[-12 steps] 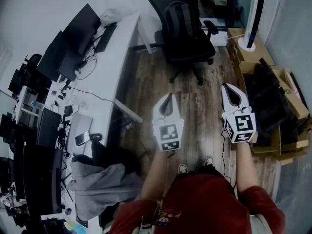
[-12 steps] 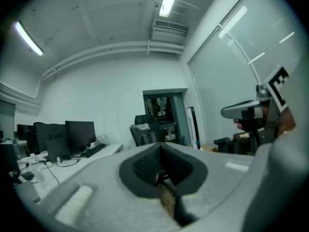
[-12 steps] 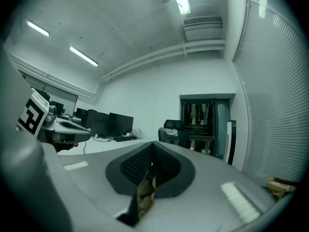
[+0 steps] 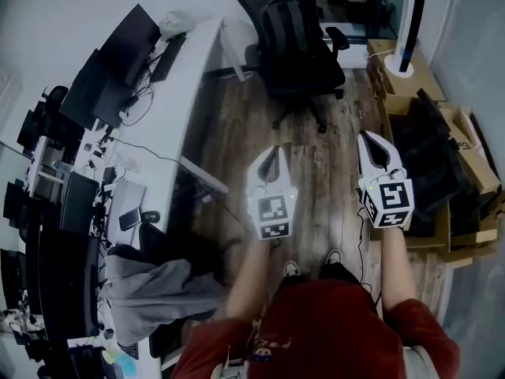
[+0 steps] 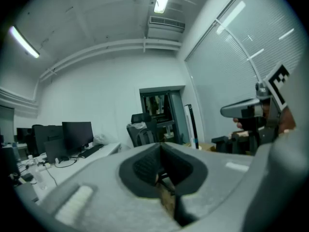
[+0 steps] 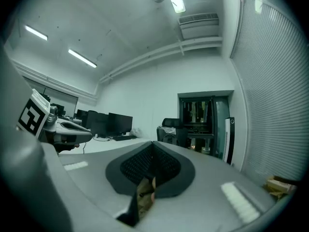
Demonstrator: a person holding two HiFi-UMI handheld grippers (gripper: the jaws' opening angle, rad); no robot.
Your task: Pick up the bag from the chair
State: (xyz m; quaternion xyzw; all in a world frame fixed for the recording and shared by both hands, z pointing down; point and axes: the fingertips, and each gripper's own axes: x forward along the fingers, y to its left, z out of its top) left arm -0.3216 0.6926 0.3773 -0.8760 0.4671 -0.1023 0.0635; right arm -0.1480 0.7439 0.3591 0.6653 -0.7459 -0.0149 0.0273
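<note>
The black bag (image 4: 286, 30) is sitting upright against the back of the office chair (image 4: 317, 76) at twelve o'clock, well apart from me across the wooden floor (image 4: 237, 125). I am holding both forearms forward, roughly level. My left hand-held gripper (image 4: 274, 153) is pointing towards twelve o'clock, jaws pressed together on nothing. My right hand-held gripper (image 4: 372, 144), at its three o'clock, is likewise closed and empty. The white surface (image 4: 185, 69) is lying at ten o'clock.

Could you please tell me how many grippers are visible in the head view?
2. The left gripper is at centre, the right gripper just right of it, both shut; none seems hidden.
</note>
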